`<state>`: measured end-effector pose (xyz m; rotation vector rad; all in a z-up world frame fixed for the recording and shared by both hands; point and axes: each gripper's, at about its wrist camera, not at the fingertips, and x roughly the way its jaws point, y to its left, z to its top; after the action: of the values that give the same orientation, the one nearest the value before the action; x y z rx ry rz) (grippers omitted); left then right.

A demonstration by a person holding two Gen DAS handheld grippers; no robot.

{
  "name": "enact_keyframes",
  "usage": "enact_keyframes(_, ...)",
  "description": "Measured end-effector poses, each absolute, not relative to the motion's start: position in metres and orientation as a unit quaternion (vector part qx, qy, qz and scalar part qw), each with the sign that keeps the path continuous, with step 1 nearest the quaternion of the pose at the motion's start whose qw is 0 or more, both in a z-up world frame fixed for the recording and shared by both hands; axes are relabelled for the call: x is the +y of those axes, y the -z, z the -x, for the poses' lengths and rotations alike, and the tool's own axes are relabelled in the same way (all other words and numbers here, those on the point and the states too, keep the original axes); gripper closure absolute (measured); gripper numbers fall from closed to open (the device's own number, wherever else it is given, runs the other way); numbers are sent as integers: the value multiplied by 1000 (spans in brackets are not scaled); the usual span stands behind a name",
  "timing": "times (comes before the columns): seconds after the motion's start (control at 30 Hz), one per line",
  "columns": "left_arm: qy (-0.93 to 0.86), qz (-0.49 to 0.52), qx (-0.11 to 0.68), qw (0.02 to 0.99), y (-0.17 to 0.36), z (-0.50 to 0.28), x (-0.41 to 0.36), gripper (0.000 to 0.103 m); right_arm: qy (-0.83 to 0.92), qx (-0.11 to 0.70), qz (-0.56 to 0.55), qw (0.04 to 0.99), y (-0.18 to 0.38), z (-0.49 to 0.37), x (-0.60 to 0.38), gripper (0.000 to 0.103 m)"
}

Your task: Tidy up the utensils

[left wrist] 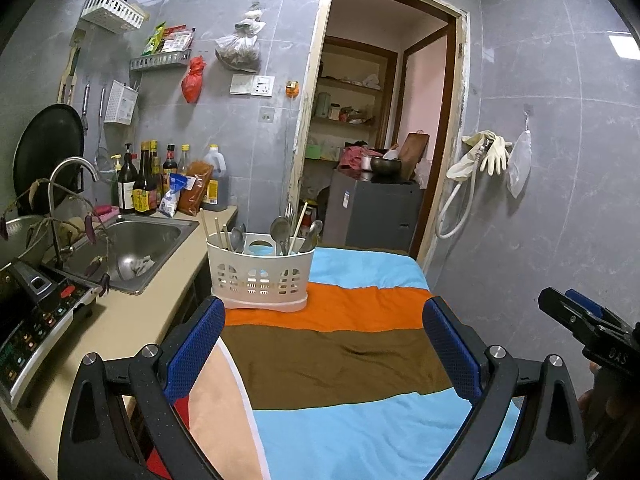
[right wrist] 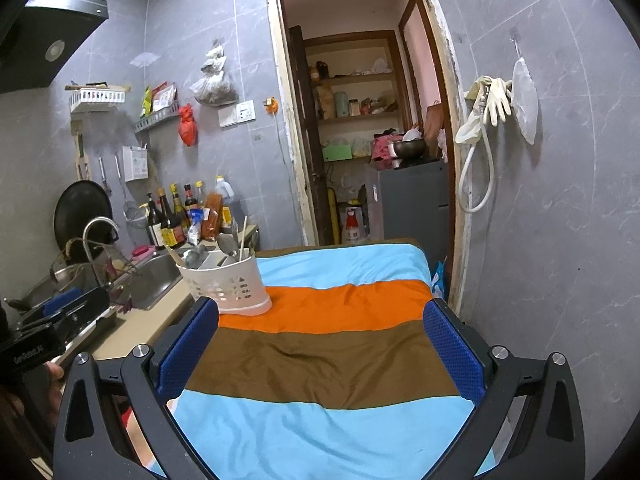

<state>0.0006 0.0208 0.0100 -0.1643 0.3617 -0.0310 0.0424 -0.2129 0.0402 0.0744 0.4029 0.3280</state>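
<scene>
A white slotted utensil holder (left wrist: 260,276) stands on the far left of the striped cloth (left wrist: 340,360), on its orange band. It holds metal spoons (left wrist: 280,230) and wooden chopsticks (left wrist: 298,222). It also shows in the right wrist view (right wrist: 230,280) with spoons (right wrist: 226,246). My left gripper (left wrist: 324,340) is open and empty, hovering over the brown band, short of the holder. My right gripper (right wrist: 320,344) is open and empty over the same cloth; it shows at the right edge of the left wrist view (left wrist: 580,320).
A beige counter (left wrist: 132,320) with a steel sink (left wrist: 144,248) and tap (left wrist: 72,172) runs along the left. Sauce bottles (left wrist: 144,184) stand behind the sink. An induction cooker (left wrist: 32,320) sits at near left. A doorway (left wrist: 380,140) opens behind the table.
</scene>
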Motion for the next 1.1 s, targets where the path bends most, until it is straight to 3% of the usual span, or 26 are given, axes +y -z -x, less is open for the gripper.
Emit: enact_keyframes(1.1, 0, 93, 182, 979, -9, 3, 23, 6, -162, 200, -37, 966, -41, -42, -213, 0)
